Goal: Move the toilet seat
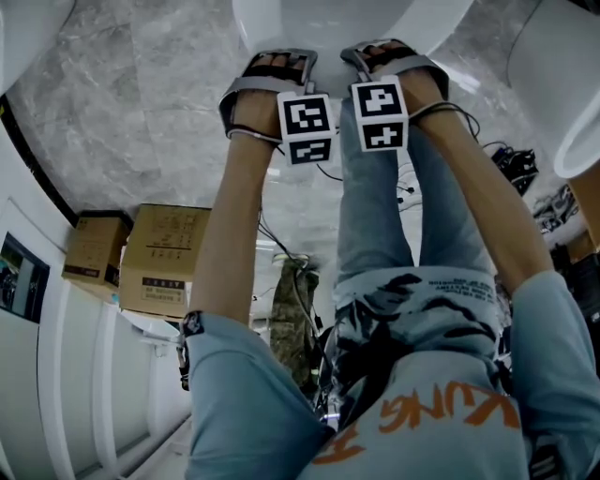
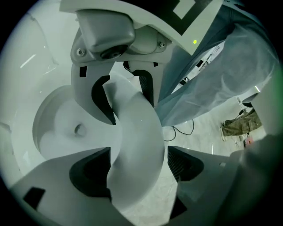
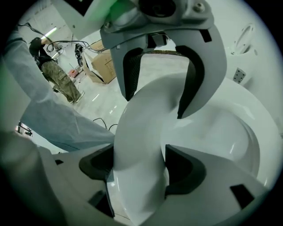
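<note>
The white toilet seat [image 2: 132,132] curves up from the bowl [image 2: 57,123] and passes between the jaws of both grippers. In the left gripper view my left gripper [image 2: 137,165] straddles the seat rim; its left pad lies against the rim and a thin gap shows at the right pad [image 2: 179,161], so it is open. In the right gripper view my right gripper [image 3: 139,165] is shut on the toilet seat [image 3: 146,114], both pads against it. The head view has both grippers side by side, left [image 1: 278,62] and right [image 1: 389,52], at the white toilet [image 1: 347,19].
Two cardboard boxes [image 1: 164,248] stand against the wall on the grey marble floor. Cables [image 2: 183,130] trail over the floor behind me. Another white fixture [image 1: 562,84] is at the right. A person in camouflage trousers [image 3: 57,75] stands further off.
</note>
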A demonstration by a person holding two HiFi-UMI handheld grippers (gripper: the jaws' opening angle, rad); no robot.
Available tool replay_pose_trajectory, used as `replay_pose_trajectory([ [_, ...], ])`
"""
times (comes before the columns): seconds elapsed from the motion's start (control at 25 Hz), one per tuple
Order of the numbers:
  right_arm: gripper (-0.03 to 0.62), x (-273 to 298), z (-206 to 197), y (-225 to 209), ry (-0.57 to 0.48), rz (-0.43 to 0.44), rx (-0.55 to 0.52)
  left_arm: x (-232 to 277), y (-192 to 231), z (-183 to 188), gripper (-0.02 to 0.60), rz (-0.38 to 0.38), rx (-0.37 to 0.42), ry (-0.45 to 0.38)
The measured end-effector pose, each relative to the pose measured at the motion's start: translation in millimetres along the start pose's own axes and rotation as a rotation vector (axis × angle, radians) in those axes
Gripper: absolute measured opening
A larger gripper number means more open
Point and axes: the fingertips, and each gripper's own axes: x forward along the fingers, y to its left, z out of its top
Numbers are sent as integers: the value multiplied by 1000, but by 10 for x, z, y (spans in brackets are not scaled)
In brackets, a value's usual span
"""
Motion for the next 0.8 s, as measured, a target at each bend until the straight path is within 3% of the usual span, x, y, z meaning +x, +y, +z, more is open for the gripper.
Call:
replay_pose_trajectory([
  [0.24,342,-31,-11,31,64,1,-9,12,-13,-14,387,-8,4,20],
  [0.44,337,-233,21,73,1,10,-2,-106,-4,15,387,13,46,36],
  [0.68,333,-595,142,206,-73,48,11,-400,-106,9,387,33,182,68],
  [0.8,331,-794,170,214,-108,62,16,-596,-94,56,387,32,203,57],
])
